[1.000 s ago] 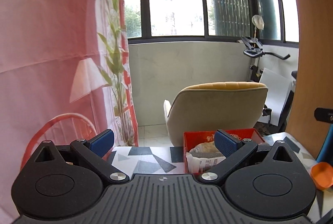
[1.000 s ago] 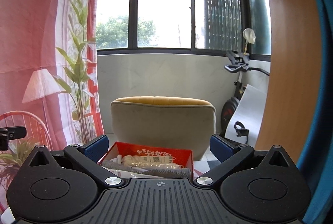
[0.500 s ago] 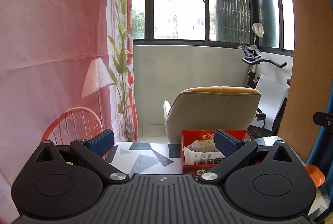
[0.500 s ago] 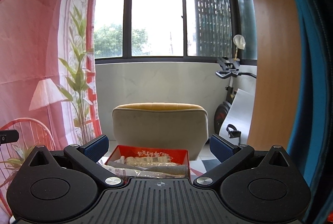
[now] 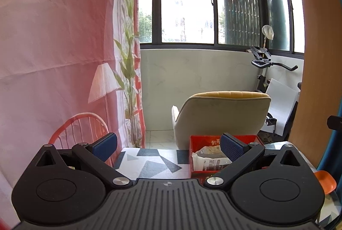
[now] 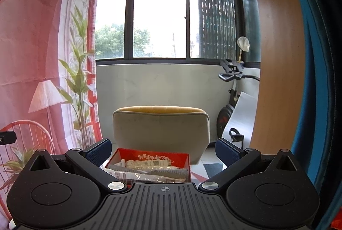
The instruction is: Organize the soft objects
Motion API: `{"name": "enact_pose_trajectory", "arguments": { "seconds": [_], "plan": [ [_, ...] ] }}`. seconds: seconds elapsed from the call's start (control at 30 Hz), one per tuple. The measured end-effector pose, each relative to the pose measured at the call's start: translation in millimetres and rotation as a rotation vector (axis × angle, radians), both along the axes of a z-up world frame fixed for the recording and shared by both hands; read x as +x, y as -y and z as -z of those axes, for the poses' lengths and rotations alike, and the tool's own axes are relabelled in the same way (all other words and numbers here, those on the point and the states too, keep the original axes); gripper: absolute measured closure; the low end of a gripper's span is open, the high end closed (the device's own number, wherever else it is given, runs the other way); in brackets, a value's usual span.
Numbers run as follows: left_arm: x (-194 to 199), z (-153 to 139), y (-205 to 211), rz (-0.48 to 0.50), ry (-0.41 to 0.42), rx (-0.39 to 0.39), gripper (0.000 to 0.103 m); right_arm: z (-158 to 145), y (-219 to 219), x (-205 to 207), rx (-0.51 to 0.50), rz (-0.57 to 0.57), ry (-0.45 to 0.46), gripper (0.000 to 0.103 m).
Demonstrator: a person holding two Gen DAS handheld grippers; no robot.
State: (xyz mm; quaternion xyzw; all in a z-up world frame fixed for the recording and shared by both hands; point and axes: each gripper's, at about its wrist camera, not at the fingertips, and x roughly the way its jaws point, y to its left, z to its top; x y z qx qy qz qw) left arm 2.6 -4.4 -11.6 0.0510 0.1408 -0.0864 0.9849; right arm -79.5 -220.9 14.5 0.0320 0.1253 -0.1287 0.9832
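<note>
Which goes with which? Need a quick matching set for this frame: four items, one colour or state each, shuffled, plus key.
Column 1:
1. box
2. armchair
3. left gripper
4. tablecloth

Column 2:
A. open, holding nothing
B. red, packets inside
C. white with grey and black triangles
D. beige back, yellow top edge

Pairs: 1-B, 2-D, 3-A, 4-C

Daylight pours through a wide dark-framed window (image 6: 159, 18) at upper centre. Below it runs a pale marbled wall (image 6: 162, 84). A beige armchair (image 6: 161, 125) sits centre, an exercise bike (image 6: 232, 101) right, a pink printed curtain (image 5: 53, 42) left.
</note>
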Motion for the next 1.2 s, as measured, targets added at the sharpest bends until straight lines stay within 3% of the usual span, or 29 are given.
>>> {"name": "enact_pose_trajectory", "arguments": {
  "seconds": [1.2],
  "plan": [
    [4.3, 0.5, 1.6, -0.006, -0.031, 0.0, 0.0, 7.0, 2.2, 5.8, 0.021, 0.025, -0.019, 0.0]
  ]
}}
